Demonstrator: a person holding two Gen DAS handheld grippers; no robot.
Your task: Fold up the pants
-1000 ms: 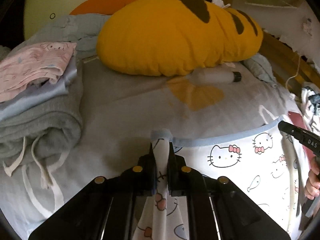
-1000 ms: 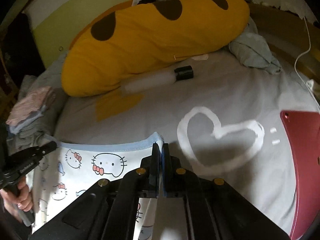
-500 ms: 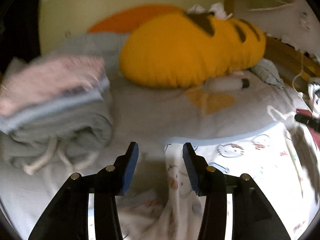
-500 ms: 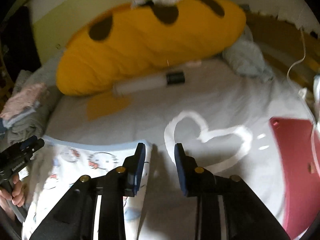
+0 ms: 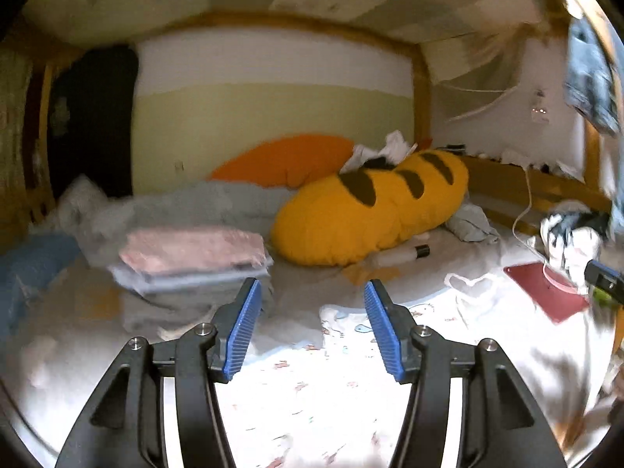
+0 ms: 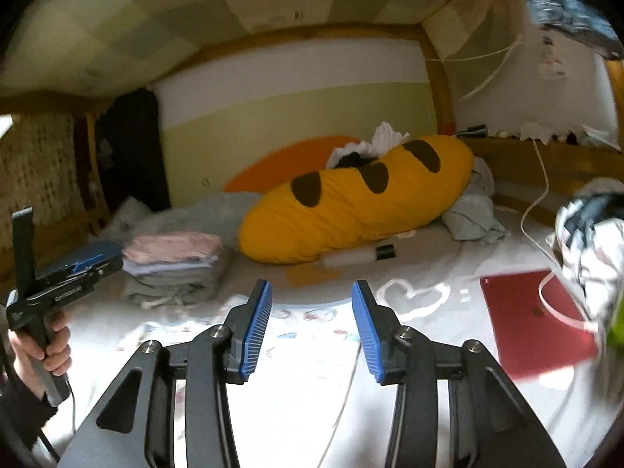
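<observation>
Left gripper (image 5: 310, 325) jaws apart w/ nothing between, just been opening, right gripper (image 6: 310, 321) same deal, empty & just been opening, printed pants (image 5: 331, 382) lying flat on bed below both, folded clothes stack (image 5: 191, 259) off to left, yellow pillow (image 5: 370, 218) behind

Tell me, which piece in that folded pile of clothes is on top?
The pink one lies on top of the folded pile; a pale bluish piece sits under it, and the grey one is at the bottom.
</observation>
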